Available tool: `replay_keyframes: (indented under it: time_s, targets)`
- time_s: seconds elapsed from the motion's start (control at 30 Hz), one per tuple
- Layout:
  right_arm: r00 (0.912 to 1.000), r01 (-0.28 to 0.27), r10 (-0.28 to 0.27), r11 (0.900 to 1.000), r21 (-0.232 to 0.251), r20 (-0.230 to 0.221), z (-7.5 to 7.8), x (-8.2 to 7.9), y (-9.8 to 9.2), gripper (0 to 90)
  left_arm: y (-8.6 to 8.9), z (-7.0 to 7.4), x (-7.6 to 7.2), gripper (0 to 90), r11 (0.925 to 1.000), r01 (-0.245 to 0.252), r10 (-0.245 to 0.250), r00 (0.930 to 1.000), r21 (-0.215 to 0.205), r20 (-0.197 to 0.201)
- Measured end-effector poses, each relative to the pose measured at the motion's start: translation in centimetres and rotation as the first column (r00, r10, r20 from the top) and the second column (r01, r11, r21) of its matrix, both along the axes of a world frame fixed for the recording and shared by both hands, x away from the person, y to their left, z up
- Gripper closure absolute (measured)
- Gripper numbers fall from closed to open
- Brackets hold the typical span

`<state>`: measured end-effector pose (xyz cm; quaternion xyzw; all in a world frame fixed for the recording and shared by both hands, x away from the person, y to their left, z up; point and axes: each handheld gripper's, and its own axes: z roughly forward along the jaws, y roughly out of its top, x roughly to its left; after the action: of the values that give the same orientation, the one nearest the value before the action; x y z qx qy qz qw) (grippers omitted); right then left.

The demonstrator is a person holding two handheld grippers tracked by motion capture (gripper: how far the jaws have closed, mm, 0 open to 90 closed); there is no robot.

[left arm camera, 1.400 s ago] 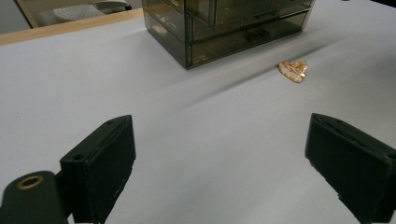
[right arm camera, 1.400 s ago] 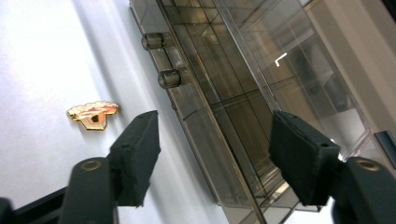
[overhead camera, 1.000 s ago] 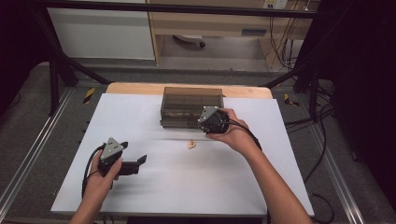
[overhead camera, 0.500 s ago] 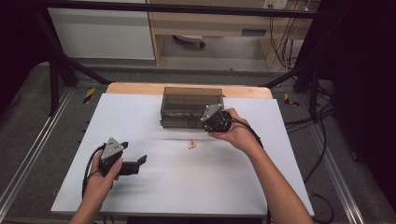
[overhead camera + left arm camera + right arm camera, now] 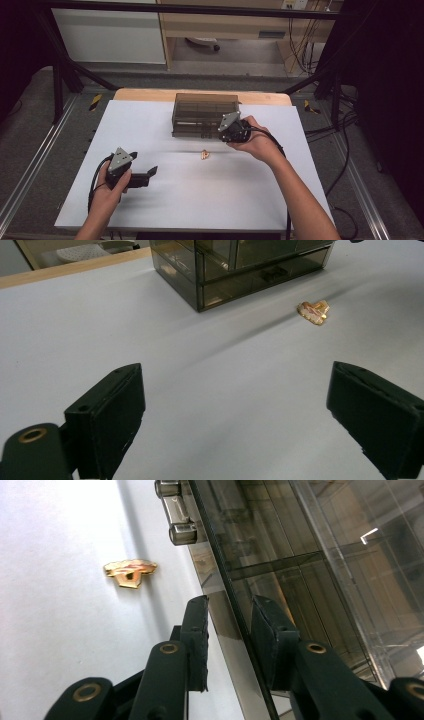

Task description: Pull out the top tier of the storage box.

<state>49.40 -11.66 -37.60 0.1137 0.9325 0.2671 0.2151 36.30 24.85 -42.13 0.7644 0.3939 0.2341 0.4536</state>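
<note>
Smoked-plastic drawer cabinet [image 5: 205,114] sits at the far middle of the white table [image 5: 150,210], close to the wooden strip [image 5: 150,95] along the table's far edge. Its front panel [image 5: 235,605], a thin tinted sheet with a metal hinge [image 5: 177,512] at one end, runs straight between the jaws of my right gripper [image 5: 229,625]. My right gripper's jaws are nearly together on either side of that panel edge; whether the pads [image 5: 199,630] press it or just bracket it, I cannot tell. From above, the right gripper [image 5: 231,129] is at the cabinet's front right corner, my right hand [image 5: 255,145] behind it. A small gold trinket [image 5: 205,155] lies flat on the table just in front of the cabinet, near the right gripper but apart from it; in the right gripper view it is off to the left of the jaws [image 5: 130,572]. My left gripper [image 5: 145,175] is well apart from all this, low over the near-left table, jaws spread wide with nothing between them. Along them, the trinket [image 5: 313,311] and cabinet [image 5: 235,265] lie ahead.
</note>
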Motion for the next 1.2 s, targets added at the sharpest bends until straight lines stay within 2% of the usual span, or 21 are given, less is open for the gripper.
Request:
replay_keyframes:
  time_s: [0.3, 0.67, 1.2]
  targets:
    - [0.9995, -0.03, 0.03, 0.999, -0.033, -0.005, 0.2, -0.7, 0.1, 71.6, 0.0, 0.0, 0.0, 8.6, 1.0, 0.001, -0.001, 1.0, 0.002, 0.002]
    - [0.9992, -0.04, 0.04, 0.997, -0.06, -0.01, 0.3, -1.8, 0.2, 73.1, 0.0, 0.0, 0.0, 8.6, 1.0, 0.0, 0.0, 1.0, 0.001, 0.0]
    - [0.9995, -0.032, 0.031, 0.998, -0.053, -0.008, 0.3, -2.4, 0.1, 73.7, -0.1, 0.0, 0.0, 8.6, 1.0, 0.0, 0.0, 1.0, 0.001, 0.002]
